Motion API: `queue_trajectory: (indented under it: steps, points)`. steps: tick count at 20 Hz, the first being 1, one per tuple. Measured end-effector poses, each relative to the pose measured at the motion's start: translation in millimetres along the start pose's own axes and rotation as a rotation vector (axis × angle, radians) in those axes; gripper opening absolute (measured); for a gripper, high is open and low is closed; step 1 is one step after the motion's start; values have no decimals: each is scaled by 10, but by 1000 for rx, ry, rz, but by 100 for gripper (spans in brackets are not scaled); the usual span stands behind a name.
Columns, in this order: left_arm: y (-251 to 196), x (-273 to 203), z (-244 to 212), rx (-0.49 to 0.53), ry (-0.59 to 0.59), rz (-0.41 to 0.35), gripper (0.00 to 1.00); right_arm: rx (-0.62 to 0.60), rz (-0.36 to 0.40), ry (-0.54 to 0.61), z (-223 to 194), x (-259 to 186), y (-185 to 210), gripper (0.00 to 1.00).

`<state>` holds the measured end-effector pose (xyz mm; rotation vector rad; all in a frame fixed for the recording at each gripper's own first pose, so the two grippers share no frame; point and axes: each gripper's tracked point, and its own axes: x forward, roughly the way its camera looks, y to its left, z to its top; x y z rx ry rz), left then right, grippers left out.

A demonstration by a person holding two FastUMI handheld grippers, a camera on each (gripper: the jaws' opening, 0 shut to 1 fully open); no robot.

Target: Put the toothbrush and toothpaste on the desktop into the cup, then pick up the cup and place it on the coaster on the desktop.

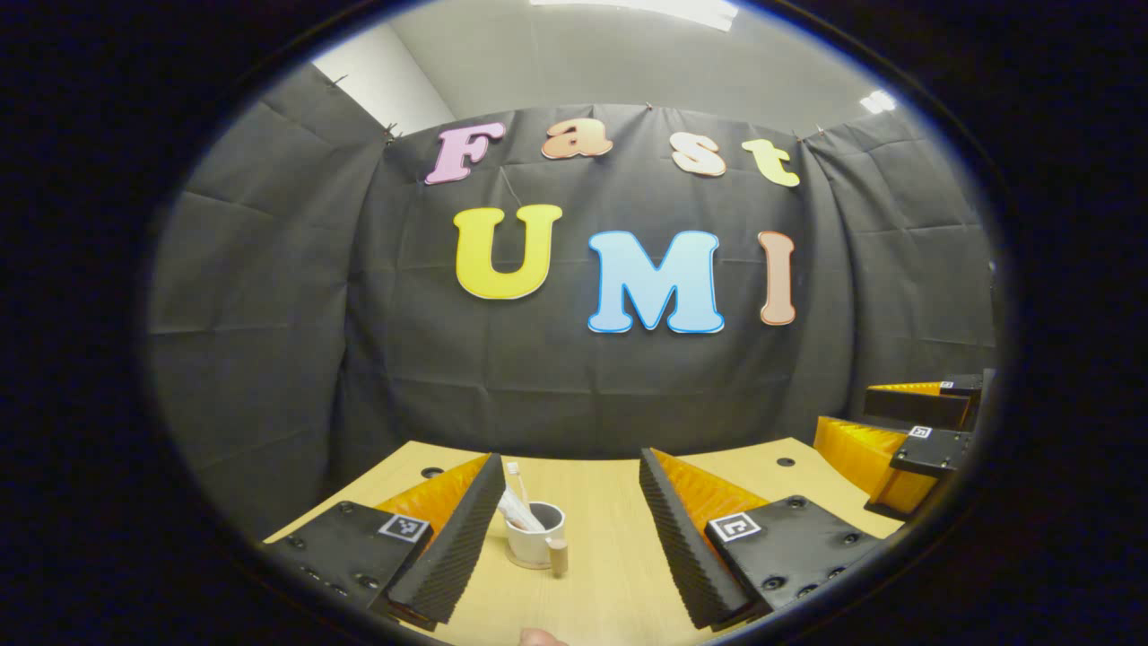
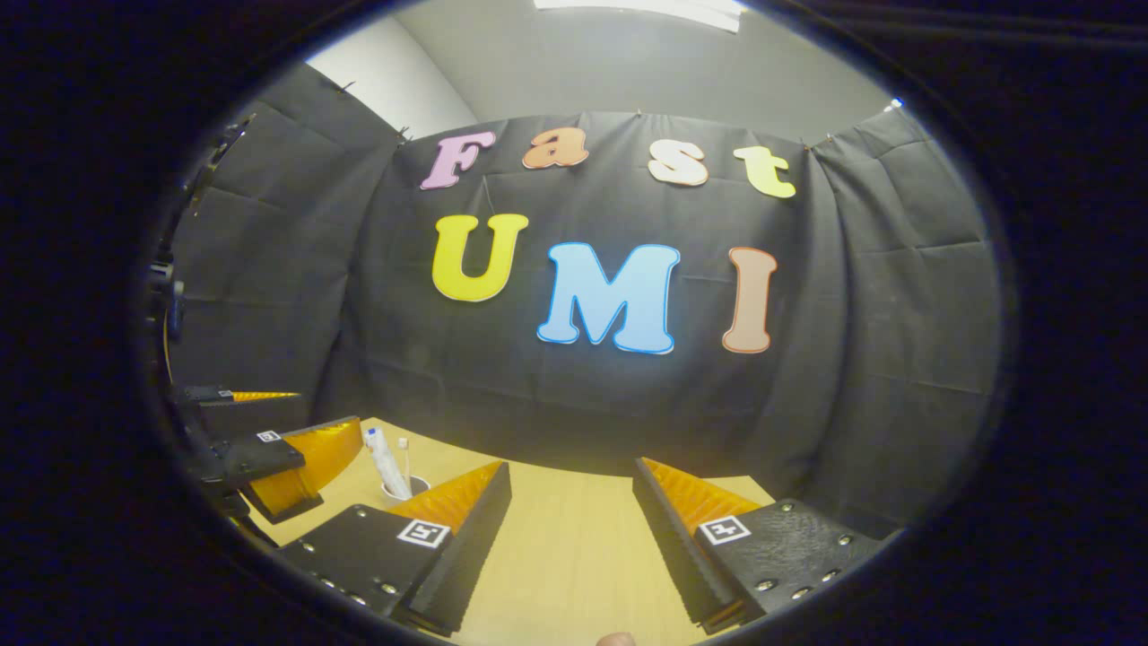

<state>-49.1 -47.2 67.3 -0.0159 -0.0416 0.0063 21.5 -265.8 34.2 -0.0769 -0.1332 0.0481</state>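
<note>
apparently finished: the cup (image 1: pixel 536 535) stands on the coaster (image 1: pixel 520 562), just ahead of the left gripper (image 1: pixel 567 538), with toothbrush (image 1: pixel 516 475) and toothpaste (image 1: pixel 517 511) inside. both grippers gape, released; the right gripper (image 2: pixel 570 547) holds nothing over bare desktop (image 2: pixel 574 529).

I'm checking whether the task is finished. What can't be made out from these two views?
- Coaster: in the left gripper view the cup sits on something, too small to identify.
- Cup's lower part: in the right gripper view, hidden behind the right gripper finger.
- Toothbrush and toothpaste: lower ends hidden inside the cup.
- Left gripper: its left finger covers part of the cup.
</note>
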Motion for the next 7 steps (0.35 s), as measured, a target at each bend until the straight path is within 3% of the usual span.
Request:
queue_trajectory:
  steps: [7]
  points:
    - [36,-50,-25,-5,7,4,97,35,-1,15,21,-88,42,86]
